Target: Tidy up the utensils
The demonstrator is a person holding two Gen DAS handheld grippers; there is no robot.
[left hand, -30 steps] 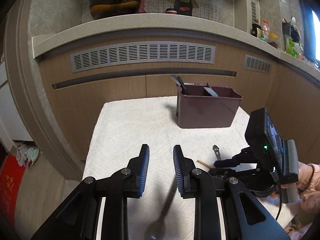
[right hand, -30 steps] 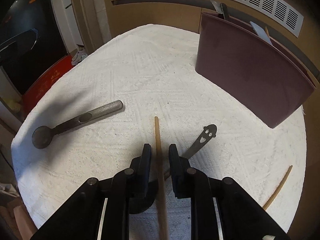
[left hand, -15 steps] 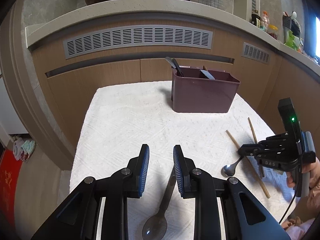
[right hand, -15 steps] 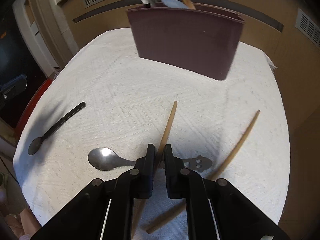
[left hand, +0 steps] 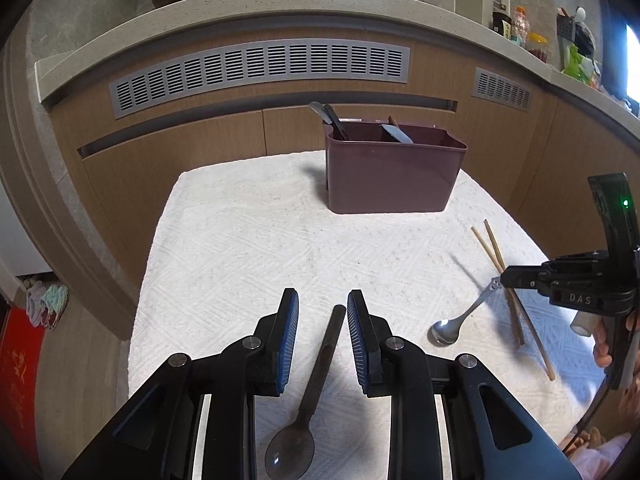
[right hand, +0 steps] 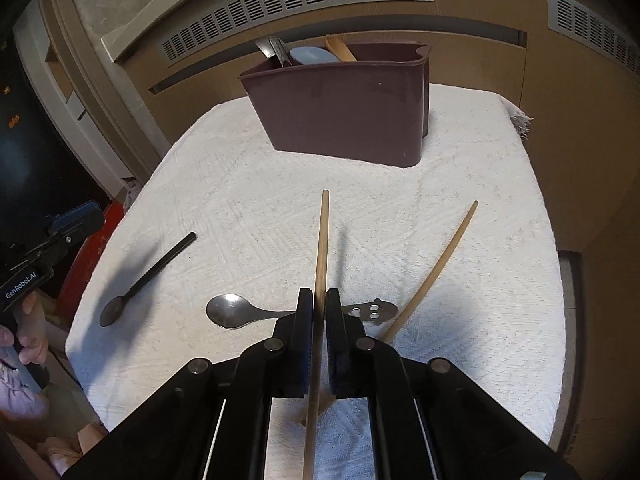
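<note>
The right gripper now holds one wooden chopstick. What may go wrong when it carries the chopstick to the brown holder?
1. The right gripper pinches the thin wooden chopstick with much length sticking out in front; it may pivot or slip.
2. The long tip could strike the wall of the brown plastic holder and push it.
3. Utensils already standing inside may block entry.

Glossy metal spoon [right hand: 236, 312], matt wooden chopstick [right hand: 322, 240] — rough white cloth [right hand: 248, 200].
</note>
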